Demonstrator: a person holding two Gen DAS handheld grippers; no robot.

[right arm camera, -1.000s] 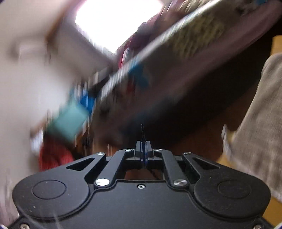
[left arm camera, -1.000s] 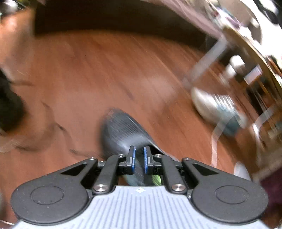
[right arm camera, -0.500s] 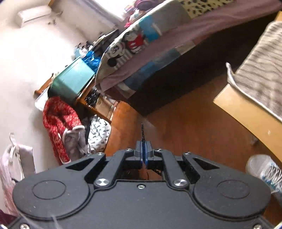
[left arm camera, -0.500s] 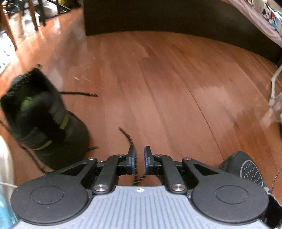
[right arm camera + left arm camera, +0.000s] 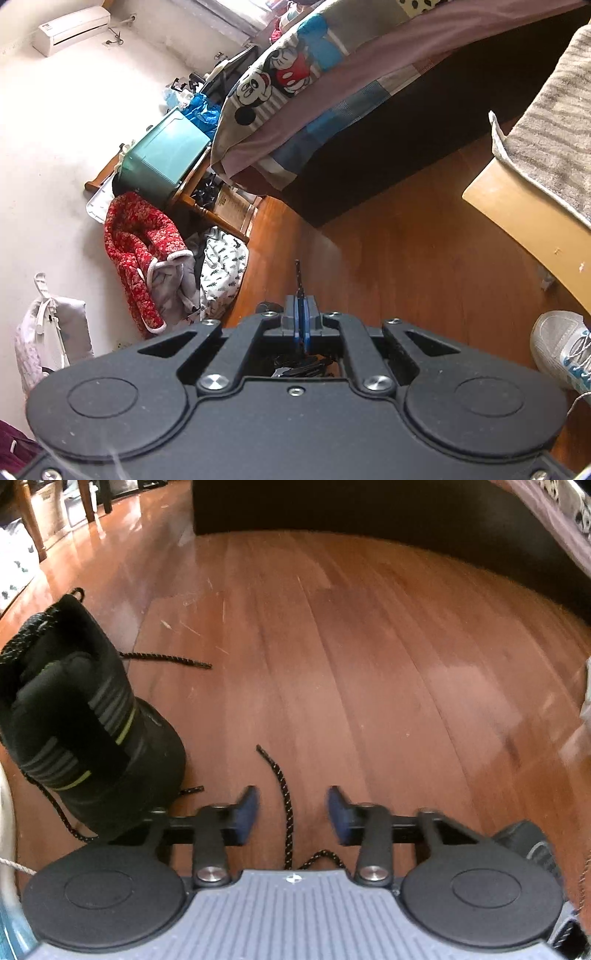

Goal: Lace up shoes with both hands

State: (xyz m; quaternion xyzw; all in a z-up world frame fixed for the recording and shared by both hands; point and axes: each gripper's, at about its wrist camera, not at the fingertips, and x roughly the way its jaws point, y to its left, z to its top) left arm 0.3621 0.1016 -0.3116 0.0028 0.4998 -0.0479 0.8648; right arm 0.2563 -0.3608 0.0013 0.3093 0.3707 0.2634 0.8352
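The left gripper (image 5: pixel 291 812) points down at the wooden floor (image 5: pixel 369 664), and its jaws are opening; a black lace end (image 5: pixel 284 797) lies on the floor between the two blue pads (image 5: pixel 245 812), but the pads do not press on it. The black shoe (image 5: pixel 85 738) stands just beside this gripper, on its left in the left wrist view, with the open collar toward the camera and other lace ends loose on the floor around it. The right gripper (image 5: pixel 300 326) is closed tight on a thin dark lace tip (image 5: pixel 297 275), which stands out straight in front of its pads; this gripper looks across the room toward a bed (image 5: pixel 332 74), and the shoe is not visible in its view. A grey sneaker (image 5: pixel 561 347) lies at the right edge there and seems not to be part of the work. I judge that the step in hand is collecting the two free lace ends, one for each hand, before any threading or crossing. The right side already has its end; the left side does not yet have one. The next move calls for lowering the left gripper so the pads stand on both sides of the lace near its tip, then closing. The lace is thin and limp, so it can slip aside if the pads close too high.
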